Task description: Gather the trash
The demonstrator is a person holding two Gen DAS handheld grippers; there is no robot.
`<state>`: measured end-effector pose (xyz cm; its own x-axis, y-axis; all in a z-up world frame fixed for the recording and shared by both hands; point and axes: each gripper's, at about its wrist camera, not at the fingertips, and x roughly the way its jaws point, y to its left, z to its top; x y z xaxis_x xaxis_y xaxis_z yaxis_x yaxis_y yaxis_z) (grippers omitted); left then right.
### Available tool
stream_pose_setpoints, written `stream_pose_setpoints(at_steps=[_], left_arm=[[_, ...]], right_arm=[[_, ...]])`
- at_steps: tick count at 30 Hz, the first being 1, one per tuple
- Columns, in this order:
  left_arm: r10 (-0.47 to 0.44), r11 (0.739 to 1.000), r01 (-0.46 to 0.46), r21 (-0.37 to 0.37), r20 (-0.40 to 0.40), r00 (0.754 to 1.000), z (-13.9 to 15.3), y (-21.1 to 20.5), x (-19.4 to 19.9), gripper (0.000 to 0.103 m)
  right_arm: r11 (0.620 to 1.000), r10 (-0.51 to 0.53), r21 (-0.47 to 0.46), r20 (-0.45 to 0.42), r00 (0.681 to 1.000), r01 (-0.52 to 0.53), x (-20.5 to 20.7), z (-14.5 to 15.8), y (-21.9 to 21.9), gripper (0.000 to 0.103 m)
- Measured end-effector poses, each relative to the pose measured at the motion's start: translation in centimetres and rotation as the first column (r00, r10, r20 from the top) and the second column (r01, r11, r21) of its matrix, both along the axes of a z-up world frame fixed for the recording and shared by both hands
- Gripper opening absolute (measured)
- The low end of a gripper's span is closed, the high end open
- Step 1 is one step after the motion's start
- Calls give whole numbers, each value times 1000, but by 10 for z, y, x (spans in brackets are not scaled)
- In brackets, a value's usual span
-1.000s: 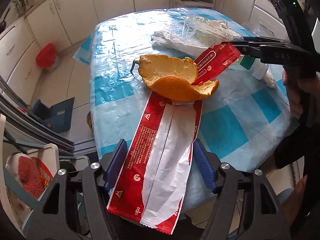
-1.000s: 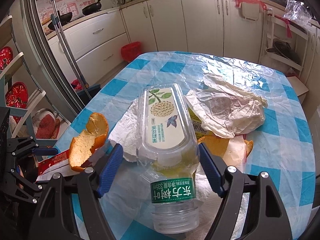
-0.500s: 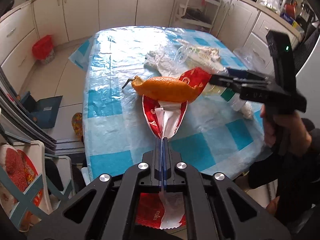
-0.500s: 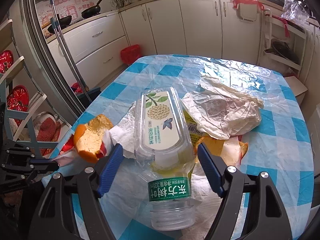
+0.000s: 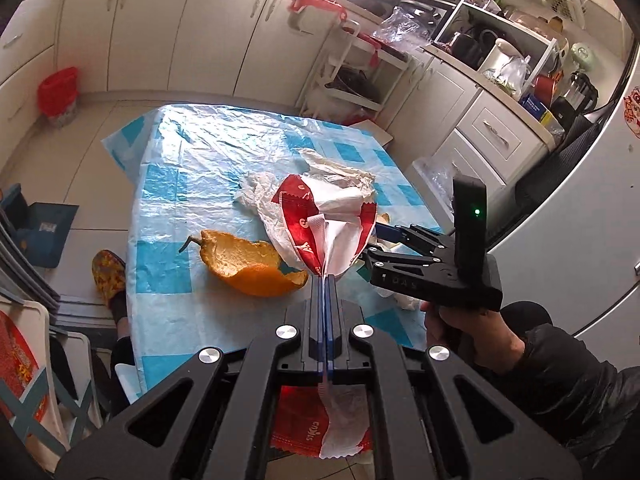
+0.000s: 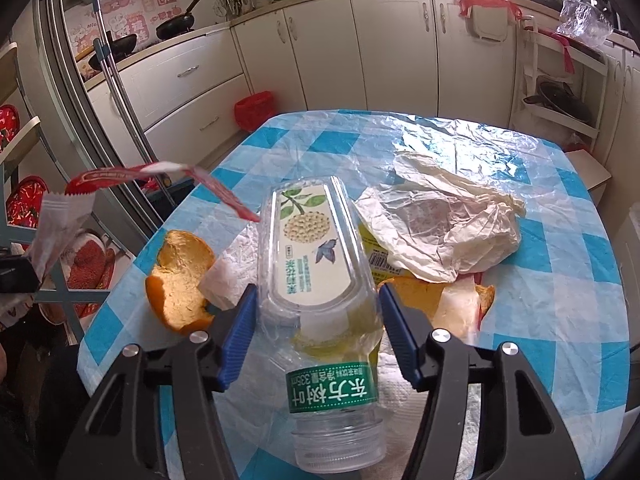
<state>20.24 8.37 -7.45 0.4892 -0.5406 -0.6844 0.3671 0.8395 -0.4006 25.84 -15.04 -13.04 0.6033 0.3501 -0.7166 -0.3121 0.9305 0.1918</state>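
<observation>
The trash pickup was underway: the left gripper [image 5: 325, 280] held clenched the red wrapper [image 5: 324, 220] at frame centre, while the right gripper [image 6: 314, 316] was closing around the plastic bottle [image 6: 320, 280], not yet pressing it, so next it needed a firm squeeze.

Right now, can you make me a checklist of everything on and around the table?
Surface: table under a crinkled blue-and-white checked plastic cover.
Job's things: red-and-white wrapper, lifted off the table; clear bottle lying on its side; orange peel; second peel, partly under a crumpled plastic bag; paper towel under the bottle.
Clutter: nothing seen beyond the trash.
Grippers: left gripper shut on the wrapper; right gripper closing, fingers either side of the bottle, left pad touching, right unclear.
Cables: nothing seen.
Surroundings: white cabinets, red bin, pans on the counter.
</observation>
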Motion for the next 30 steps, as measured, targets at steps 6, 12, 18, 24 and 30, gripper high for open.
stream_pose_setpoints(at_steps=[6,12,18,24,30], left_arm=[[32,999,-33,-22,-13,999,-8,5,-1,1],[54,998,-54,-31,-9,999,-9,6,-3,1],[61,998,-60,-31,6,998,-5,0,-6,1],[43,999,-42,-18,43,998,7,-19,-9,1],[9,1000,-9,-7,66,998,15,-51,-10,1]], right_arm=[[987,-20,161,-44,999,27,3,3,-22,58],[911,-27,406,-104,994,68,2,10,-56,58],[821,-27,566,-93,995,75,-9,23,-90,58],[773,-64,629,-55,996,84,-26,40,-122,58],[765,-138,631,-30,990,126,-42,47,-157,58]])
